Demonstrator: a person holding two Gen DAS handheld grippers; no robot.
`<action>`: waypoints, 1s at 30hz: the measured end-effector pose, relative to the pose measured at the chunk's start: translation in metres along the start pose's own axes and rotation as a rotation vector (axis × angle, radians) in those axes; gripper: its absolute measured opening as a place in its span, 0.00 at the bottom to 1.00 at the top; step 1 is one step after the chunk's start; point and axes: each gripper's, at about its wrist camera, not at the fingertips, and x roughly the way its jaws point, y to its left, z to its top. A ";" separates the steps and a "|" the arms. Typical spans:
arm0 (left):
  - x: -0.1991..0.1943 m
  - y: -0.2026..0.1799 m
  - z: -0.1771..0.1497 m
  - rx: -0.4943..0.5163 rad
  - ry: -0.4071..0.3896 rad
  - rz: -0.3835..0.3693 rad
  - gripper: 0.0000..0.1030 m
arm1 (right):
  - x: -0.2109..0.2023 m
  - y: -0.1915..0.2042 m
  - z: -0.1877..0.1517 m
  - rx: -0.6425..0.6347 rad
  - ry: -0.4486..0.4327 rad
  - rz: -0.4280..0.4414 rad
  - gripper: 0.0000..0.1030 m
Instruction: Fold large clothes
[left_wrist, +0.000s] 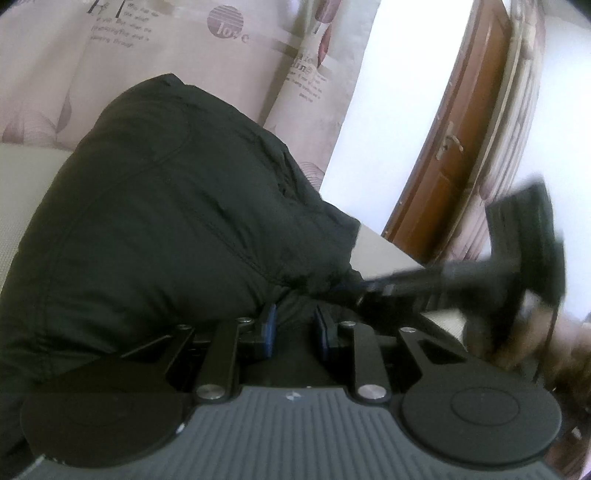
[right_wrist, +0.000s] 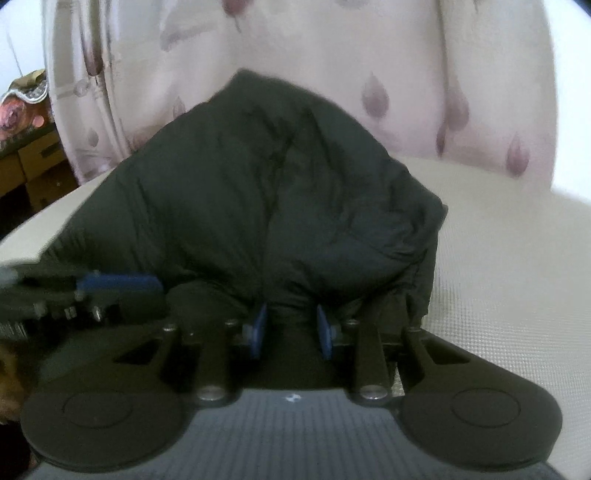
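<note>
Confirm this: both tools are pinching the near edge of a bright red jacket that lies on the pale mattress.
Wrong in one respect: the jacket is black, not red. The right wrist view shows the dark padded fabric bunched between the right tool's blue pads, and the left wrist view shows it in the left tool. The rest stands: both tools pinch its near edge on the pale mattress.

Two identical hand-held grippers are being shown. The left gripper is being built from matte black linkage arms, joined by round silver pivot screws; its fingers are being tipped with blue pads. Two large black round discs are being flanked by a grey ribbed housing carrying a small white mark. The right gripper is being seen with the same black arms, silver screws, blue pads and grey ribbed body.
</note>
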 end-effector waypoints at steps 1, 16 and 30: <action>0.000 0.001 0.001 -0.008 0.000 -0.004 0.27 | -0.009 0.004 0.010 -0.016 -0.006 -0.001 0.29; -0.002 0.004 0.001 -0.018 -0.017 -0.017 0.27 | 0.097 0.077 0.142 -0.288 -0.050 0.045 0.27; -0.003 0.008 -0.006 -0.019 -0.027 -0.034 0.27 | 0.152 0.055 0.117 -0.187 0.044 0.032 0.26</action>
